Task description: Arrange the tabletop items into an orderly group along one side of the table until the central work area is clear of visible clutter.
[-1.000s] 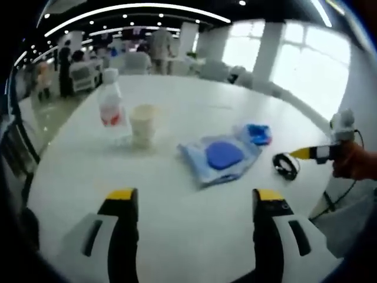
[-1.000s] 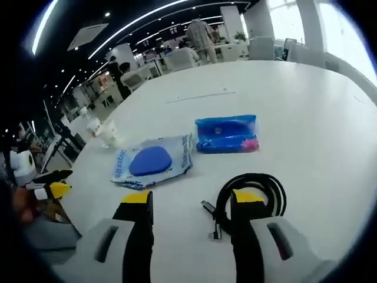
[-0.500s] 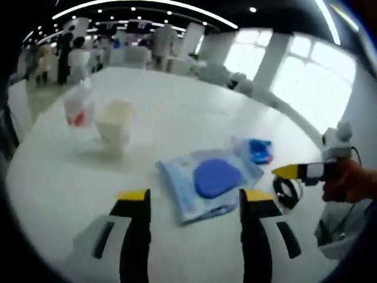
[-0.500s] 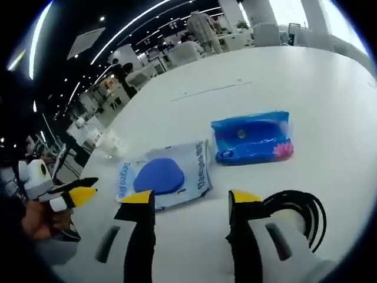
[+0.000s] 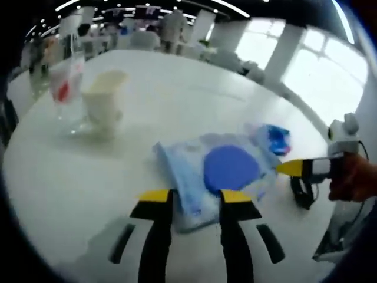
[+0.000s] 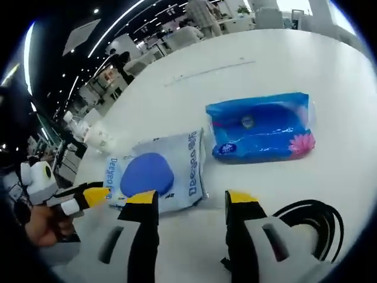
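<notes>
White round table in a busy hall. From the left gripper view, the left gripper has its jaws narrowly parted around the near edge of a pale wipes pack; a cup and bottle stand farther off. From the right gripper view, the right gripper is parted, holding nothing, just short of the wipes pack; a blue tissue pack lies beyond, a black cable beside its jaw.

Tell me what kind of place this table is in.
Probably a big open office or canteen hall. A large white round table stands in front, more tables and chairs with people fill the background, long ceiling light strips run overhead, and tall windows line one side.
</notes>
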Motion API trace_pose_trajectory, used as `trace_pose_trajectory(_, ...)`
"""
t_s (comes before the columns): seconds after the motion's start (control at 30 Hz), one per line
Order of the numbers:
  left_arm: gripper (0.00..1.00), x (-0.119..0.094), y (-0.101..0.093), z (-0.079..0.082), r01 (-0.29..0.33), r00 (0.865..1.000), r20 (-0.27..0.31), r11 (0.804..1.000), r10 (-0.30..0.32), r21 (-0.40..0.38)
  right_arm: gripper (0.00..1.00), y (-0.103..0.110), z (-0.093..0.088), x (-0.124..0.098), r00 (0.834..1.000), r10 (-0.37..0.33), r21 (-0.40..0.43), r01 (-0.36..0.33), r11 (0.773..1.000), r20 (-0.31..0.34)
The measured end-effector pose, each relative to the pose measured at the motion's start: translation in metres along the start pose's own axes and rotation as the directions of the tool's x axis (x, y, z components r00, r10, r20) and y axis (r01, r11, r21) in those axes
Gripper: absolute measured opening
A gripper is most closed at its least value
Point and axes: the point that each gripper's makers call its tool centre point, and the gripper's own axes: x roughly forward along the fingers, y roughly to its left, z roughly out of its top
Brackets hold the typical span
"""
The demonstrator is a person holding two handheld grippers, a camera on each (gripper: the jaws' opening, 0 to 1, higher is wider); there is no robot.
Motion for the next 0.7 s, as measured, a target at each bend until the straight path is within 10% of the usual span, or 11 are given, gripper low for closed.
trace_pose_trajectory(0.2,0.19,0.003,0.0,-0.019,-0.02,0.995,-0.104,0.992,0.007,-0.121,0.18,0.003,-0.003,0.01,1.0,0.014,0.003,-0.014,1.0,-0.026)
trace_pose_trajectory(0.33,0.08,0.007,0.011,-0.01,-0.07,0.996,-0.054,0.996,0.067,-0.061,0.01,0.002,0.003,0.011,1.0,0.0,0.012,0.0,1.0,0.01)
trace_pose_trajectory(0.7,0.02,0.006,0.03,0.012,-0.105,0.994,-0.023,0.993,0.104,-0.056,0.01,0.026,0.01,0.011,0.997,0.069,-0.008,-0.068,0.998,0.031)
